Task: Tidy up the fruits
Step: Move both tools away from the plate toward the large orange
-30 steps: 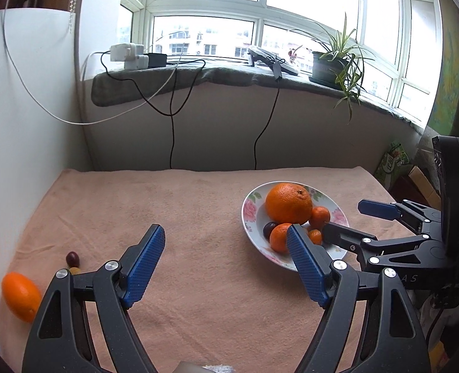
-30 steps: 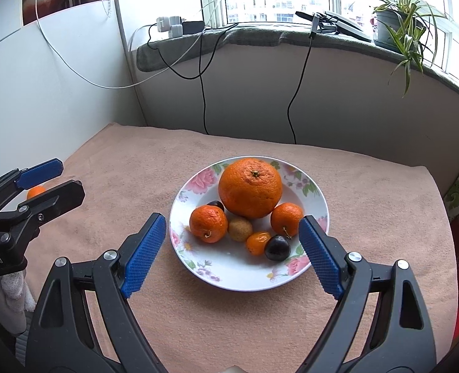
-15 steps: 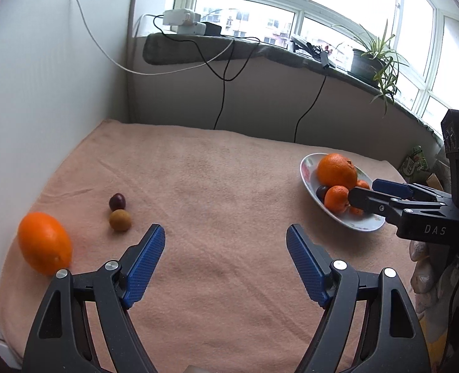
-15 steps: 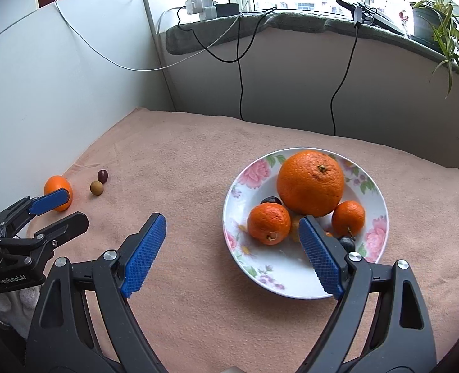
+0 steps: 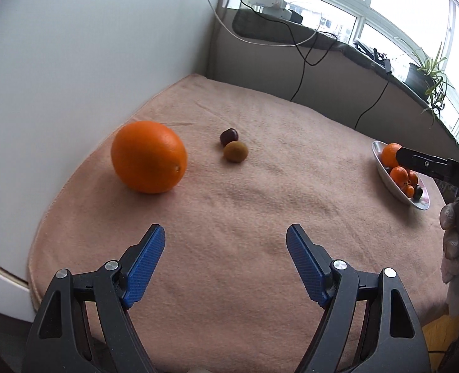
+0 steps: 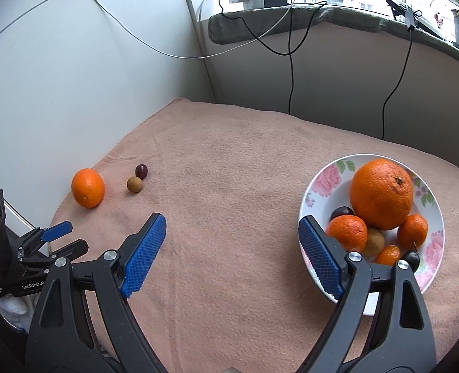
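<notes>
Moved: left gripper (image 5: 224,267) has swung from the plate (image 6: 318,186) toward the loose fruit.
Left gripper: jaws wide, empty.
Right gripper (image 6: 232,255): wide, empty, beside plate.
Orange (image 5: 148,161): ahead-left on cloth (image 5: 260,192).
Beyond: kiwi (image 5: 235,151) touching plum (image 5: 229,136).

In the right wrist view, the right gripper (image 6: 231,244) covers the near rim of the plate (image 6: 318,175). A dark fruit (image 6: 340,212) on the plate is half hidden behind a mandarin (image 6: 347,233). The kind of the dark fruit is unclear.
</notes>
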A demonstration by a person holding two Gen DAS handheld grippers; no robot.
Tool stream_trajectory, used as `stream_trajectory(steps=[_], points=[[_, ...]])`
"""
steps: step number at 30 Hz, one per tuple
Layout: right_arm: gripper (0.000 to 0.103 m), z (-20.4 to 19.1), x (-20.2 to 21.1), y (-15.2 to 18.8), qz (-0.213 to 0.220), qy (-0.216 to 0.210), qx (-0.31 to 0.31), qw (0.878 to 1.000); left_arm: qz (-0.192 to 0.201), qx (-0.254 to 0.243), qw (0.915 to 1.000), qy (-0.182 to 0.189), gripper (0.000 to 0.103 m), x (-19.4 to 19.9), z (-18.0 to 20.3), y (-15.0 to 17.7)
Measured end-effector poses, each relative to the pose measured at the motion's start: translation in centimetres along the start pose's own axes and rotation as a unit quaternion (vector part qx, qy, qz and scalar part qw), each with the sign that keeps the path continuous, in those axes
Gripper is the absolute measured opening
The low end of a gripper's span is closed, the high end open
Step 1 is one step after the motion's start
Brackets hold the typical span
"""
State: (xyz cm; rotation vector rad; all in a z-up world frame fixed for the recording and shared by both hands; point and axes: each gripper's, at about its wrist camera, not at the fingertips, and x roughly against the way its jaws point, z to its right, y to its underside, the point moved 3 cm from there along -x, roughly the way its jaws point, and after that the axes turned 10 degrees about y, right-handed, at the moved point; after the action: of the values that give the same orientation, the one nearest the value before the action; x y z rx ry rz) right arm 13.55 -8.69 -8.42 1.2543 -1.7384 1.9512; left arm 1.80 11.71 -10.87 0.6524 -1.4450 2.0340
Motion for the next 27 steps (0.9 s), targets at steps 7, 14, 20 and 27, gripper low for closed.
stream_trajectory(steps=[7,14,20,27], points=[[0.09,-5.3,-1.9,-1.7,-0.012,-0.053,0.041,0.998,0.015,0.017,0.9995,-0.023,0.081,0.4,-2.5,-0.4],[0.09,-11.1,-4.3,-2.9,-0.028,-0.113,0.077,0.99,0.024,0.036,0.9988,-0.022,0.081,0.5,-4.0,-1.0],[0.09,-14.9,-6.6,-3.2,-0.047,-0.154,0.095,0.982,0.028,0.041,0.9983,-0.029,0.081,0.1,-4.8,-1.8],[0.09,-17.2,-9.0,-3.4,-0.074,-0.203,0.078,0.973,0.025,0.052,0.998,-0.027,0.081,-0.8,-5.4,-2.4]])
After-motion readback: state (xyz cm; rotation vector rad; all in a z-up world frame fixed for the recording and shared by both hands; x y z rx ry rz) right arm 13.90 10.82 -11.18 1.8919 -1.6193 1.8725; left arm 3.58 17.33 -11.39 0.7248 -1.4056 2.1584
